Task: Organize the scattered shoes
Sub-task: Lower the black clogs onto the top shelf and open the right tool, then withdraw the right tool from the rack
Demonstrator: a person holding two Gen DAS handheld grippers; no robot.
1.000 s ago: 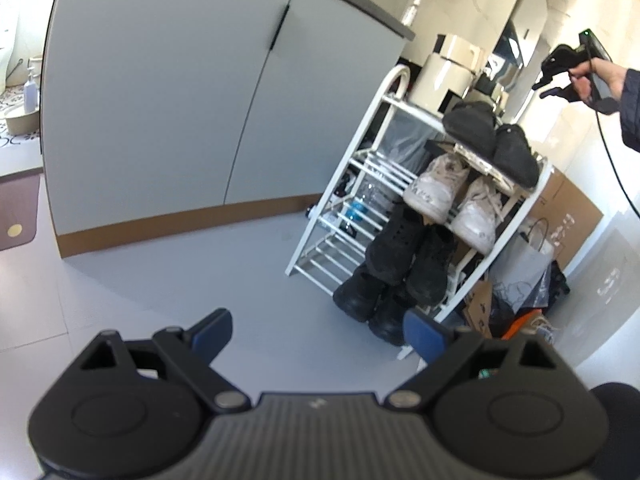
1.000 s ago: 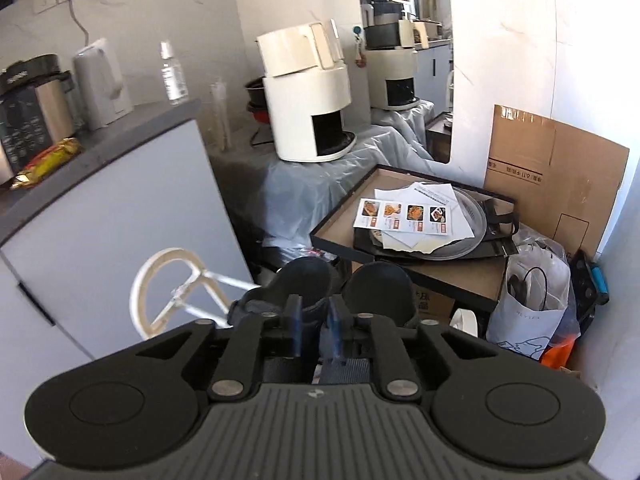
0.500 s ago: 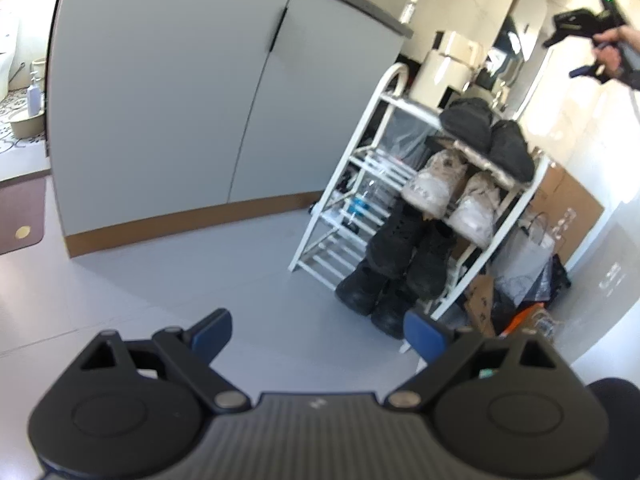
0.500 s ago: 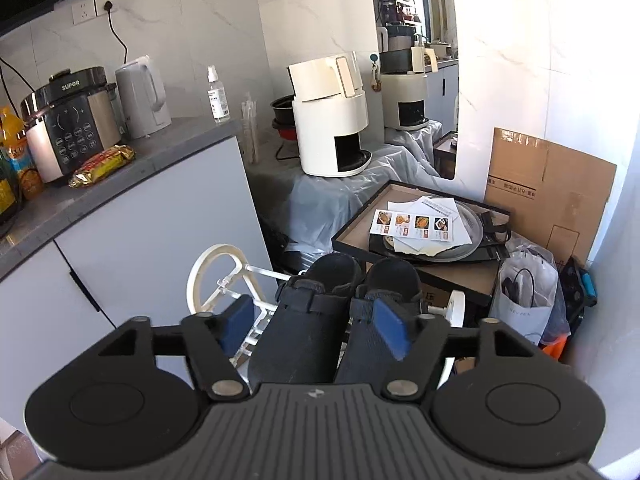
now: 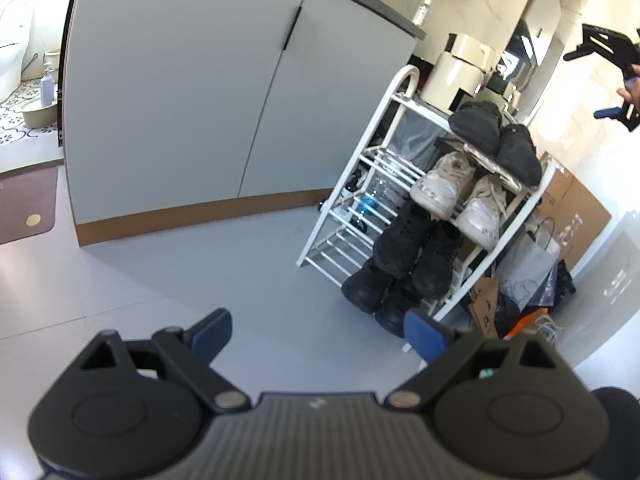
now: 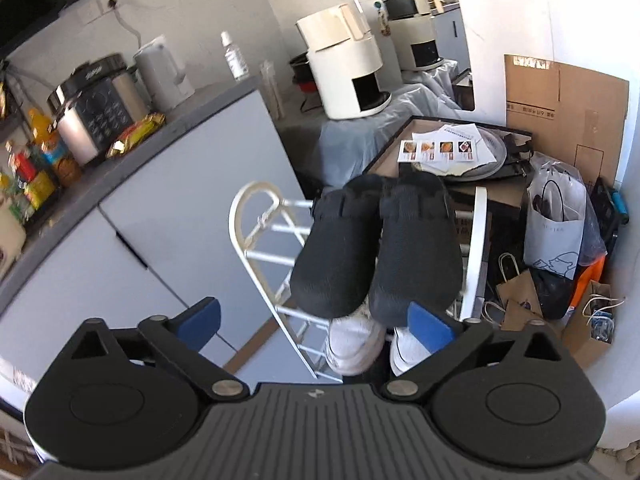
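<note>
Pretty cluttered kitchen corner tbh. Pale grey glossy floor (image 5: 168, 280), grey flat-front cabinets with a brown kickboard (image 5: 192, 92) under a dark counter (image 6: 132, 140). White marble-look wall (image 6: 192, 12) up at 12 o'clock, flattened brown cardboard (image 6: 568, 116) leaning at 2 o'clock. Bright daylight washes the right side.

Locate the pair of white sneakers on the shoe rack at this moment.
In the left wrist view, the white sneakers sit on the right side of the white shoe rack, on the shelf below the black clogs and above the black boots.
</note>
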